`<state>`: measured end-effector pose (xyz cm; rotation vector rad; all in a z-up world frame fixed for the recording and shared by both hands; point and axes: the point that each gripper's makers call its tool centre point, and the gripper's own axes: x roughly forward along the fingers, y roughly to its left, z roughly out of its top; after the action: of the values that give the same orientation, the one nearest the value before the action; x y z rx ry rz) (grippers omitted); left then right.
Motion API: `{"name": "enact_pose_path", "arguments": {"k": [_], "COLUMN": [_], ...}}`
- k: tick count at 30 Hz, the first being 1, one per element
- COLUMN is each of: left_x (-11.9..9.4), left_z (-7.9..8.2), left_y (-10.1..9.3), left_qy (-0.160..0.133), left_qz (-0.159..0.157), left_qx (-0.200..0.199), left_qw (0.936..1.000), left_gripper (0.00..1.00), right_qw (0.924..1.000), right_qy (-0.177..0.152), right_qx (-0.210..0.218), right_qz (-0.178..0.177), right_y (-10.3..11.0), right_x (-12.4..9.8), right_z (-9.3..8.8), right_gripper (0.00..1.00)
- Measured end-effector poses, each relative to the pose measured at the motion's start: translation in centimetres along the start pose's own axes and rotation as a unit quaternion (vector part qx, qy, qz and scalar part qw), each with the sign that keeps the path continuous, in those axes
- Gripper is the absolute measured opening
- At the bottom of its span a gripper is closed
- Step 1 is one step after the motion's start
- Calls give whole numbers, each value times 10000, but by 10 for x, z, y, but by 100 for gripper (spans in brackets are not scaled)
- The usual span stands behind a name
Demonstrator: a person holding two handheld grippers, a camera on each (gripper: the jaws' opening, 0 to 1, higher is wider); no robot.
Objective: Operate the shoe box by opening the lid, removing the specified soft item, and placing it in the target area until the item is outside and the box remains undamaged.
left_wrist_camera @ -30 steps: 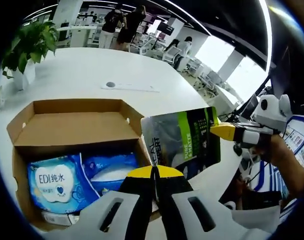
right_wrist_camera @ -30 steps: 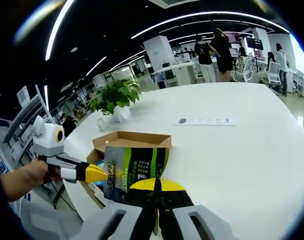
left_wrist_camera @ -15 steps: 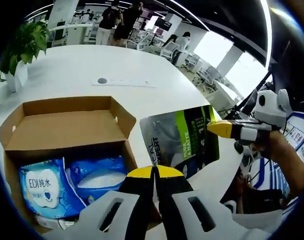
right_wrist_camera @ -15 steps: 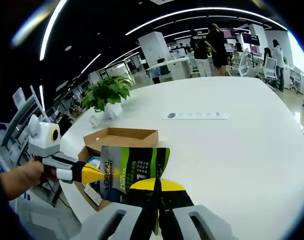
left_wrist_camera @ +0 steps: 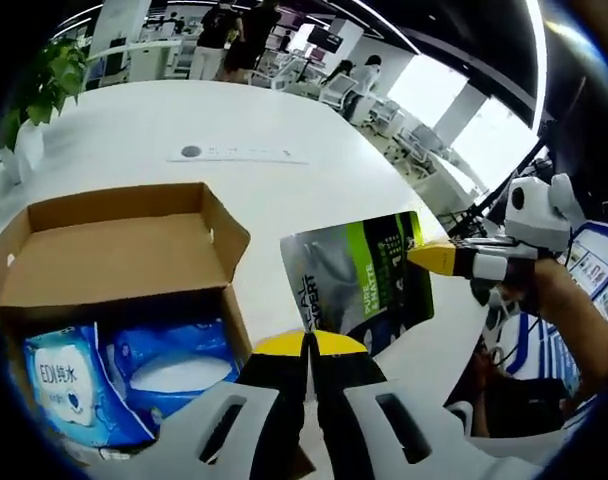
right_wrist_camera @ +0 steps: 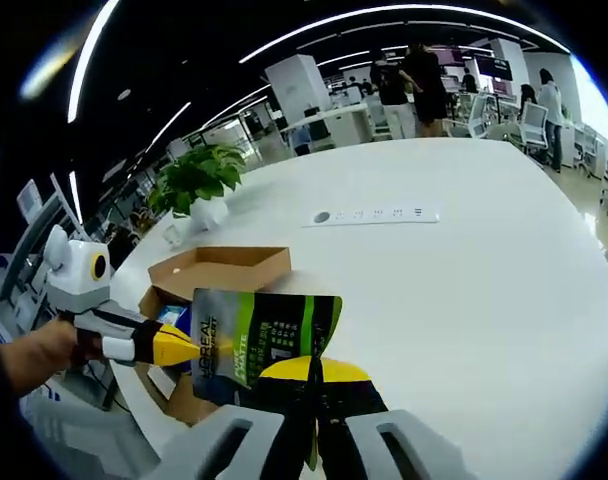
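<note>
Beside the open box (left_wrist_camera: 124, 250), the right claw (right_wrist_camera: 312, 372) pinches the pouch (right_wrist_camera: 264, 335) aloft; left claw (left_wrist_camera: 306, 345) pressed together. Next, I judge: lower it onto the surface (right_wrist_camera: 484, 280).

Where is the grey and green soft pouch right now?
The grey and green soft pouch is out of the open cardboard shoe box, held above the white table to the box's right, gripped by both the left gripper and right gripper.

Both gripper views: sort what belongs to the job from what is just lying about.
Job: open brown cardboard shoe box; grey-and-green soft pouch, clamped by both the left gripper and right gripper.
Lying about: blue wipes packs; potted green plant; white power strip.
</note>
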<state>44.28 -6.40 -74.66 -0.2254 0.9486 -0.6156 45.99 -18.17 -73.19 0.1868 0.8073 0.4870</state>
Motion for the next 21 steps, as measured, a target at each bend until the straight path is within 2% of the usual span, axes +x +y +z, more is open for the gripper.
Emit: {"name": "enact_pose_path", "arguments": {"k": [14,21], "left_x": [31,44], "left_z": [-6,-10], "left_y": [3,9], "left_qy": [215,350], "left_qz": [122,262], "left_qx": [-10,179], "left_qw": [9997,9989], "left_gripper": [0,0], "right_qw": [9997,9993], "right_qy": [207,311], "right_qx": [106,124], "right_qz": [-100,-142], "right_y": [-26,-37], "right_x": [21,33], "right_z": [-14,-23], "right_gripper": [0,0]}}
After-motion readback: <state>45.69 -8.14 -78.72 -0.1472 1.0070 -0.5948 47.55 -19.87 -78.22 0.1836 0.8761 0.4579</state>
